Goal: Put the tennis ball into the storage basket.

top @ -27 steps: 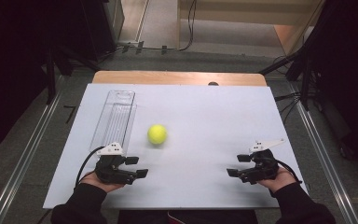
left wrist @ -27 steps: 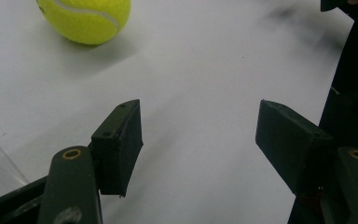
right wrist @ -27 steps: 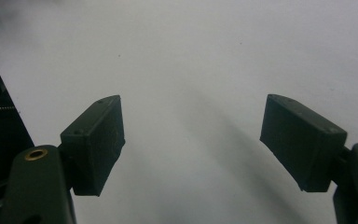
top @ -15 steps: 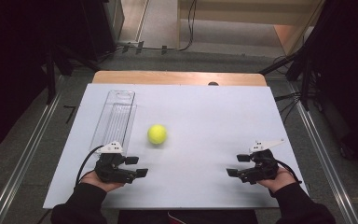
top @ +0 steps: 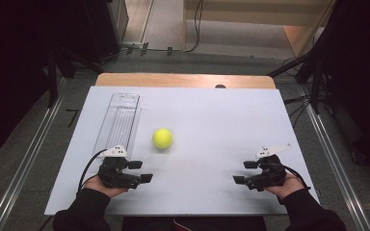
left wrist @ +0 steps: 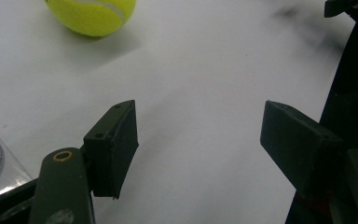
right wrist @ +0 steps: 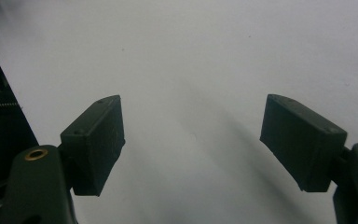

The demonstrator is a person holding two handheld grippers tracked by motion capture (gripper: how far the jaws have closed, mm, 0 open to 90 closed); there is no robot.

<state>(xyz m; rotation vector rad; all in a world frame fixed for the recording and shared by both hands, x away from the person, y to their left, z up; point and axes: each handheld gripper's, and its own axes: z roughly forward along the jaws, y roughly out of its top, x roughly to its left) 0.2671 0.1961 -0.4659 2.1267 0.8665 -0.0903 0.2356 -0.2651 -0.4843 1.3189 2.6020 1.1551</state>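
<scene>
Currently we log both tools resting low at near edge of white surface (top: 212, 120), one in each hand. Left tool (top: 138, 172): jaws spread wide, nothing between them. Right tool (top: 243, 172): jaws likewise spread, bare surface between. We note yellow tennis ball (top: 163, 138) on surface, left of centre, ahead of left tool and apart from it. We see clear plastic tray (top: 119, 120) lying lengthwise just left of ball, near left tool, not touching ball.
</scene>
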